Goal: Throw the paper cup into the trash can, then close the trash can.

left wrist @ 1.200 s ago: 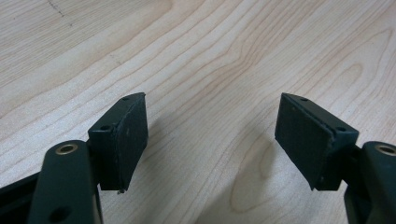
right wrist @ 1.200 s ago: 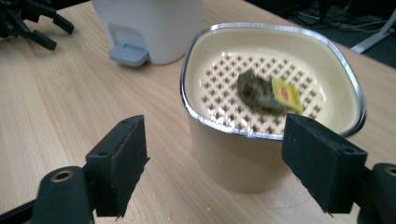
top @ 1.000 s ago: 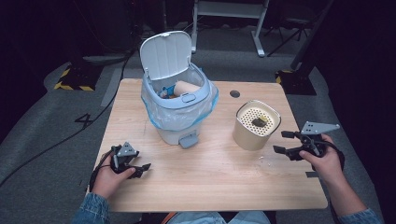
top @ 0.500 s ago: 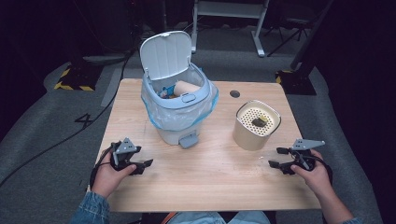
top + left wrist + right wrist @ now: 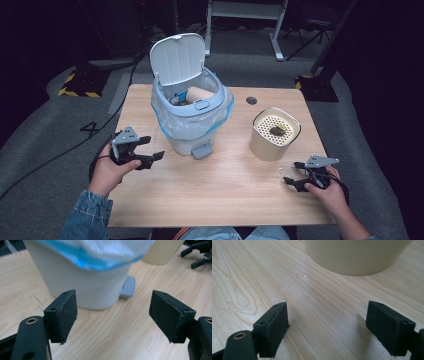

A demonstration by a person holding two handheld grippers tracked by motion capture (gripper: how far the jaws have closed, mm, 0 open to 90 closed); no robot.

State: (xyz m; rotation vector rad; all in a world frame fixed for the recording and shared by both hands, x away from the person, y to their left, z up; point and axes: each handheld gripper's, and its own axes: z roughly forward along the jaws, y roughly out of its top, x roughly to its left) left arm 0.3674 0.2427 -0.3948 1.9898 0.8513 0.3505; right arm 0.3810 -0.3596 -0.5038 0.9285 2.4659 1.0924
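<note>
The left hand-held gripper [image 5: 148, 151] hung above the table [image 5: 230, 195] with its jaws spread and nothing between them, pointing at the lower wall of the small white bin [image 5: 192, 120], which stood near it with its lid up and a blue-edged bag folded over its rim. The right hand-held gripper [image 5: 294, 173] sat low over the table, just beside the cream canister [image 5: 274, 134]; its jaws had just been opening and stood wide apart, empty.
</note>
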